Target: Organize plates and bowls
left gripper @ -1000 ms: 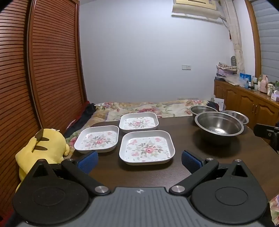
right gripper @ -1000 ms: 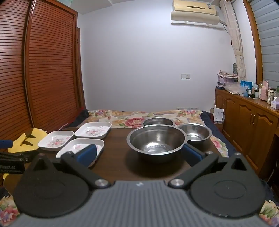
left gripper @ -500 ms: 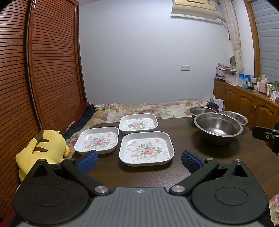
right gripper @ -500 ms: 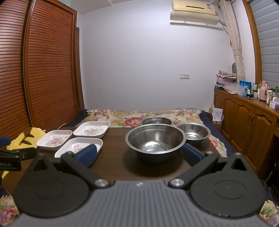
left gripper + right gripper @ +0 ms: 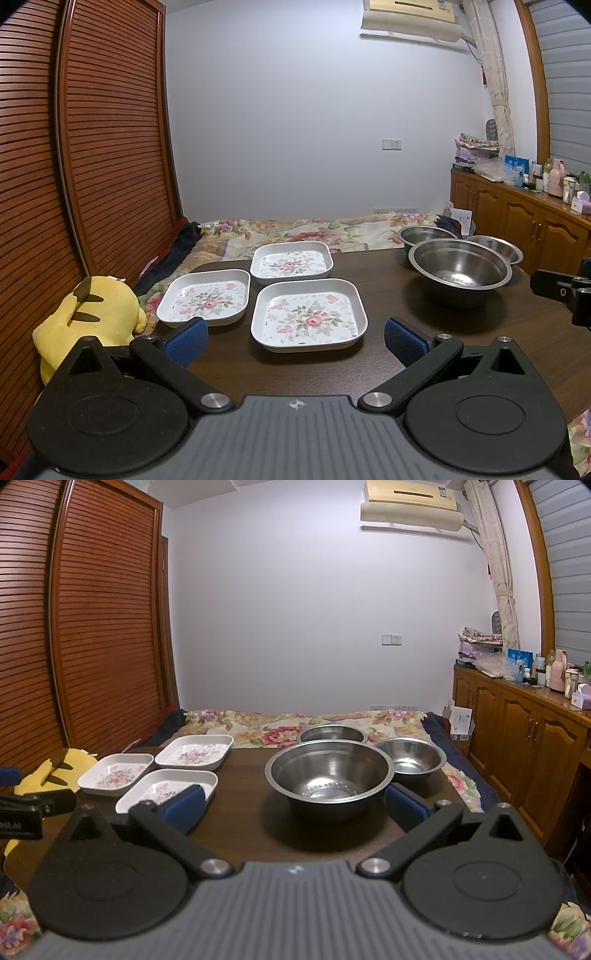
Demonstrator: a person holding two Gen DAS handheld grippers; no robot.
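Little has shifted over the last second: both views have tipped up slightly, and the dishes sit where they were. Left gripper (image 5: 295, 338) hovers low over the dark worktop (image 5: 388, 273) with its blue pads spread wide apart and nothing between them. Dead ahead at 12 o'clock lies the nearest floral plate (image 5: 309, 314); a second floral plate (image 5: 205, 297) sits at 10 o'clock just beside it, and a third floral plate (image 5: 291, 258) lies beyond, near both. At 2 o'clock stands the large steel bowl (image 5: 460, 271).

Right gripper (image 5: 295, 806) is likewise spread wide and empty, with the large steel bowl at 12 o'clock just past its pads. Behind that bowl, close to its rim, are a far steel bowl (image 5: 331, 733) at 12 o'clock and a right steel bowl (image 5: 410, 755) at 1 o'clock. A yellow plush toy (image 5: 88, 314) sits off the worktop's left edge.
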